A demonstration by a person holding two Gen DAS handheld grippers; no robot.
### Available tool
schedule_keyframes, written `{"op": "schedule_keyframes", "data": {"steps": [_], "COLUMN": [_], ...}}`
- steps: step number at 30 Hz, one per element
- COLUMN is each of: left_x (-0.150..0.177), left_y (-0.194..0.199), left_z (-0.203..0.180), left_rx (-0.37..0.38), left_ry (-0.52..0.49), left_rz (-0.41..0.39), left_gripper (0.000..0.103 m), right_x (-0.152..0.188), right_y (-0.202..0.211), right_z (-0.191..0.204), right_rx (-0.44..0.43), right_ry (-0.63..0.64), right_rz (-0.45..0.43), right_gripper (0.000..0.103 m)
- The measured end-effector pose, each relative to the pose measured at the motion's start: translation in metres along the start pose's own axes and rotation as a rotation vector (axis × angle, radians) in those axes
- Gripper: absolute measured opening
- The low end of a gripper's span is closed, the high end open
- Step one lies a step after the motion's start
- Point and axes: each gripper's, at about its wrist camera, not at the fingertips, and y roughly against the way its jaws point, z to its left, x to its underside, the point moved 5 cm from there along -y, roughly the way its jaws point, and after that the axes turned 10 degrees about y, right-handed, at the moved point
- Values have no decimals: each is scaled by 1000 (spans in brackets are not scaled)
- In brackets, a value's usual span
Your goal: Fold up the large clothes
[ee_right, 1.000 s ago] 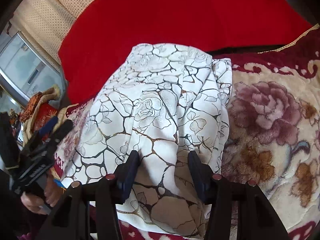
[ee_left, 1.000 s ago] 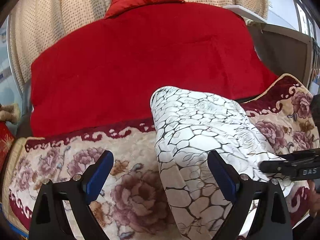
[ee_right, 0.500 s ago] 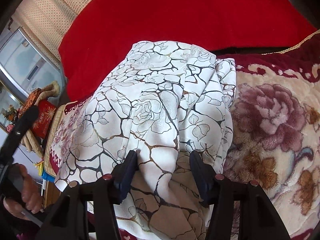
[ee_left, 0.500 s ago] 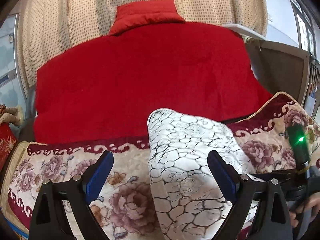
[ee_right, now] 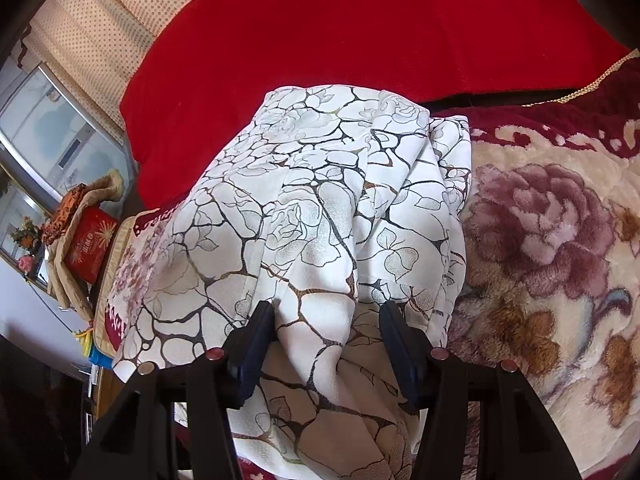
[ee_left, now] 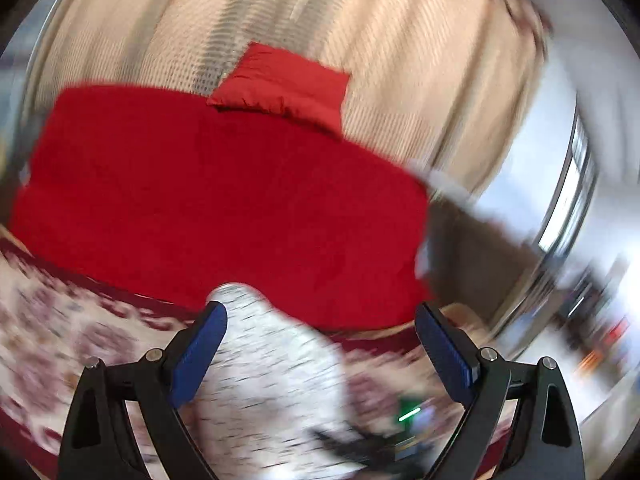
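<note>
Left wrist view: heavily motion-blurred. Left gripper (ee_left: pixel 320 344) spread wide, blue pads (ee_left: pixel 198 354) far apart, nothing between them. Held above the bed, tilted. White patterned cloth (ee_left: pixel 272 368) below and between the fingers, not touched, lying on floral blanket (ee_left: pixel 60 340). Red blanket (ee_left: pixel 224 216) beyond, red pillow (ee_left: pixel 280 88) at its far edge against beige curtain (ee_left: pixel 320 20). Window frame (ee_left: pixel 568 208) at right, detail lost to blur. Green light (ee_left: pixel 408 416) low centre-right on a dark device, identity not determinable.

Right wrist view: sharp. Right gripper (ee_right: pixel 326 344) partly closed on a raised ridge of cloth (ee_right: pixel 320 208); fabric bunched between the pads (ee_right: pixel 256 340) and draped over both fingers. Contact seen at left pad; right pad mostly covered by folds. Cloth white with dark branching lines and rose outlines, folded into a long, narrow stack running from the gripper toward the red blanket (ee_right: pixel 360 32). Several layered edges visible along its right side. Near end hanging over bed edge. Floral blanket (ee_right: pixel 552 240) under cloth, large pink rose just right of it. Maroon border with gold trim (ee_right: pixel 592 80) at far right. Beside bed at left: red box (ee_right: pixel 90 244), dotted curtain (ee_right: pixel 100 32), window (ee_right: pixel 48 132).
</note>
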Motion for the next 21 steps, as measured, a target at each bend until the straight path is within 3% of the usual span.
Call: {"op": "schedule_keyframes", "data": {"steps": [3, 5, 7, 10, 14, 16, 18, 21], "left_x": [-25, -20, 1, 59, 121, 139, 146, 146], "left_y": [22, 19, -9, -68, -105, -113, -117, -116], "left_z": [20, 38, 59, 114, 168, 174, 171, 163], "left_rx": [67, 17, -71, -217, -311, -374, -390, -401], "left_ry": [163, 147, 78, 45, 79, 11, -80, -182], "left_rz": [-92, -114, -21, 221, 373, 388, 356, 282], "left_gripper": [103, 103, 103, 103, 103, 103, 103, 103], "right_x": [0, 0, 0, -1, -7, -12, -17, -13], "right_y": [1, 1, 1, 6, 22, 34, 43, 23], "right_z": [1, 2, 2, 3, 4, 7, 10, 8], "right_rx": [9, 10, 10, 13, -3, -10, -25, -15], "right_ry": [-2, -3, -9, -7, -8, 10, 23, 24], "right_rz": [-2, -2, -1, 2, -43, -98, -147, -84], "right_gripper": [59, 59, 59, 59, 59, 59, 59, 59]}}
